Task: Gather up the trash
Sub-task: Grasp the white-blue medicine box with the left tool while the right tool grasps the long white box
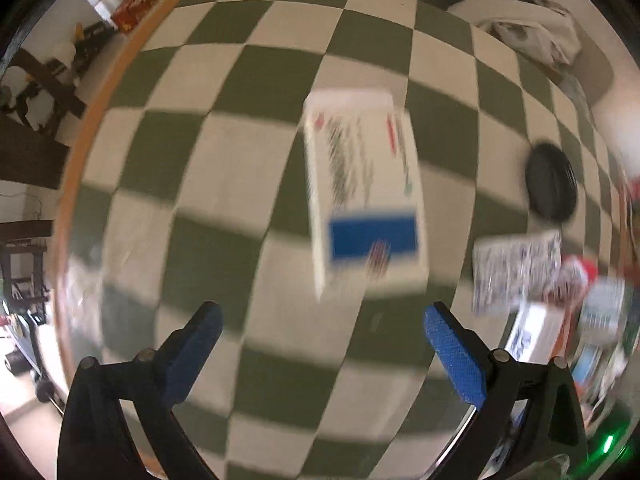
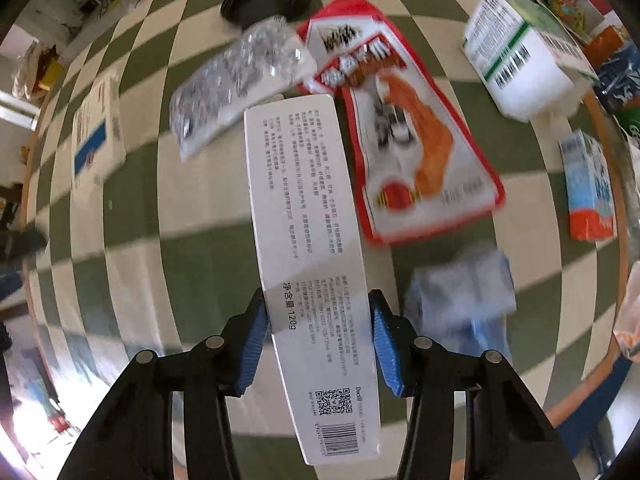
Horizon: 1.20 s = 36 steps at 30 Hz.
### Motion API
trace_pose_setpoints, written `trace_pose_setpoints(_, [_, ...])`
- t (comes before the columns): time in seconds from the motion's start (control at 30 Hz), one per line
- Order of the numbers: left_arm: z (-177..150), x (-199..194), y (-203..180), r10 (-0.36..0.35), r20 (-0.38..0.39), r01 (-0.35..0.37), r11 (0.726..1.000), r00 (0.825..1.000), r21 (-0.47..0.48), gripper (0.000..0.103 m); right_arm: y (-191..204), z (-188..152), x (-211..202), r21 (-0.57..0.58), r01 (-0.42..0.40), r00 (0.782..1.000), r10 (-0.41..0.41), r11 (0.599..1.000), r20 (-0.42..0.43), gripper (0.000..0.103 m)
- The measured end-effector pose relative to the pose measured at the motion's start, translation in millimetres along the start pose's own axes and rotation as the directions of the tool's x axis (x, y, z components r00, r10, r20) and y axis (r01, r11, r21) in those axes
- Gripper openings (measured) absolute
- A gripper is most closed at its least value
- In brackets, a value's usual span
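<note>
A long white carton (image 2: pixel 308 240) is clamped in the right gripper (image 2: pixel 318 328); the left gripper (image 1: pixel 322 320) is held with jaws apart (over checkered tabletop (image 1: pixel 224 184)) near a blue-patched box (image 1: pixel 364 184).

Left hand-held gripper (image 1: pixel 322 322): jaws spread wide, nothing between the blue pads, raised above the counter. Right hand-held gripper (image 2: pixel 318 314): blue pads clamped on both long sides of a white box, pointing forward.
</note>
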<state>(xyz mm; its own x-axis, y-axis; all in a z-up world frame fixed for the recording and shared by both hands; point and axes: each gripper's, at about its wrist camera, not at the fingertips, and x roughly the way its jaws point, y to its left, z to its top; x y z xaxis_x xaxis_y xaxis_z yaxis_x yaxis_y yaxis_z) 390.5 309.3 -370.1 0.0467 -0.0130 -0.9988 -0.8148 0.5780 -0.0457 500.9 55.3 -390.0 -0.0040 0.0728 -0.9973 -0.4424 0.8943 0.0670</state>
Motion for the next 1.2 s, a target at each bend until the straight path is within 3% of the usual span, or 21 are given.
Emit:
trace_pose_setpoints(0.1, [26.7,23.9,-8.7,-0.004,-0.029,0.004,1.0,1.0,-0.017,0.102,2.4,19.9,2.4,-0.002,0.004,1.0,-0.004,1.0,0.008,0.051])
trace_pose_setpoints(0.23, [34.0,46.9,-11.5,-0.004,-0.06,0.003,1.0,0.998,-0.01,0.099,4.7,31.6,10.2,-0.008,0.007,1.0,-0.007,1.0,-0.013,0.051])
trace_pose_setpoints(0.27, [32.0,44.7,-11.9,-0.004,-0.038,0.004,1.0,0.999,-0.002,0.096,3.7,33.2,12.4,-0.005,0.003,1.0,-0.004,1.0,-0.024,0.051])
trace_pose_setpoints(0.33, [23.5,38.1,-11.4,0.03,0.002,-0.03,0.999,1.0,0.036,0.072,1.1,32.5,14.8,0.007,-0.01,0.999,0.01,1.0,-0.04,0.051])
trace_pose_setpoints(0.37, [19.2,35.0,-10.3,0.039,0.017,-0.04,0.998,0.999,0.056,0.069,0.6,30.4,15.7,0.005,-0.007,0.999,0.007,1.0,-0.047,0.051])
trace_pose_setpoints(0.5, [-18.0,26.4,6.0,0.061,0.037,-0.065,0.989,0.997,0.134,0.069,-4.4,18.3,18.9,-0.03,-0.005,0.998,0.003,1.0,-0.056,0.051])
trace_pose_setpoints(0.6, [-72.7,15.7,22.9,0.096,0.051,-0.105,0.975,0.994,0.194,0.069,-1.5,4.0,18.3,-0.076,-0.001,0.999,-0.002,0.997,-0.037,0.049])
trace_pose_setpoints(0.73, [-154.2,10.1,46.3,0.103,0.01,-0.102,0.968,0.995,0.231,0.069,2.6,-28.2,16.7,-0.118,-0.042,0.997,0.034,0.992,-0.066,0.049])
trace_pose_setpoints(0.83, [-199.1,13.7,66.0,0.084,-0.039,-0.075,0.978,0.996,0.196,0.069,7.6,-53.3,18.0,-0.158,-0.053,0.994,0.038,0.986,-0.099,0.049])
trace_pose_setpoints(0.97, [-222.8,23.2,78.5,0.066,-0.051,-0.056,0.983,0.997,0.177,0.07,11.7,-81.0,24.1,-0.203,-0.03,0.992,0.004,0.979,-0.125,0.049])
trace_pose_setpoints(1.2, [-221.0,20.8,76.3,0.067,-0.05,-0.057,0.982,0.996,0.178,0.071,19.3,-90.8,32.3,-0.22,0.029,0.992,-0.054,0.975,-0.111,0.05])
